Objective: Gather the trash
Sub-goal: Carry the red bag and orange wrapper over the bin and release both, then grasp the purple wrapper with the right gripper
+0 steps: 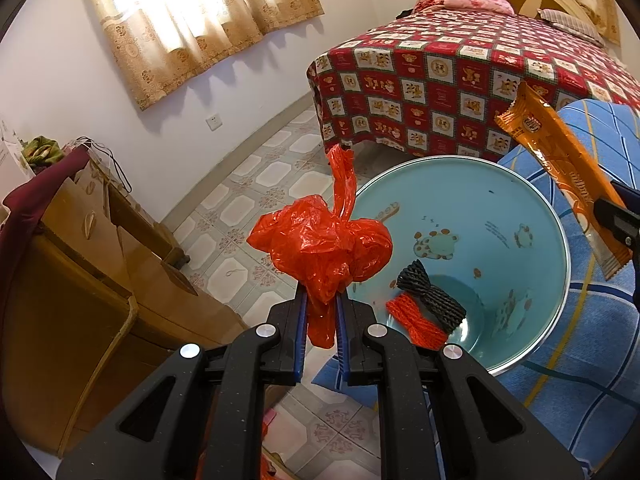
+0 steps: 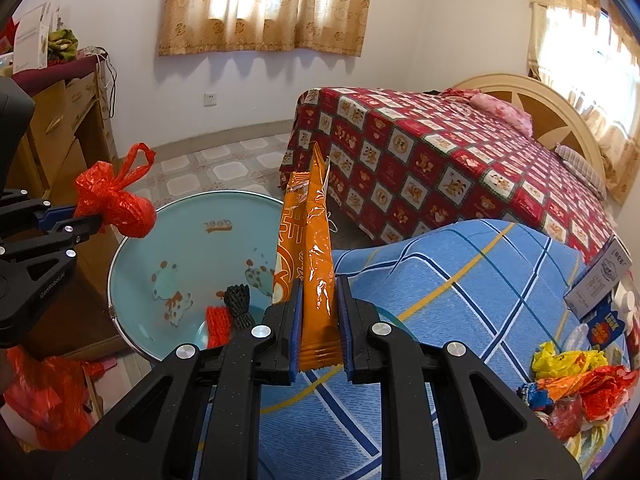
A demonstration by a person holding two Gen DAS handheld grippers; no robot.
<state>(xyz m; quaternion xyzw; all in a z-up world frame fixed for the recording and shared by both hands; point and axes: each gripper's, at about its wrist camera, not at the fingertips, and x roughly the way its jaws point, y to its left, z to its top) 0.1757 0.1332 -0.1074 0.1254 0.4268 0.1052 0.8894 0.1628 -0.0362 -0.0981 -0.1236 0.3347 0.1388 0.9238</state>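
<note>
Risk was a miss: left gripper (image 1: 322, 308) pinched red bag (image 1: 320, 248) at basin (image 1: 520, 200) rim's 9 o'clock, right gripper (image 2: 318, 320) clamped orange wrapper (image 2: 310, 240) at 3 o'clock, either could drop outside.

red bag (image 1: 320, 244), orange wrapper (image 2: 312, 256), both held aloft

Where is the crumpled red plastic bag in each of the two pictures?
Left wrist view: the red plastic bag is in the middle, pinched in the left claw.
Right wrist view: the bag is at the left edge, held above the rim of the basin.
Shared landmark: the light blue basin with cartoon animals, sitting under the bag in both.
</note>
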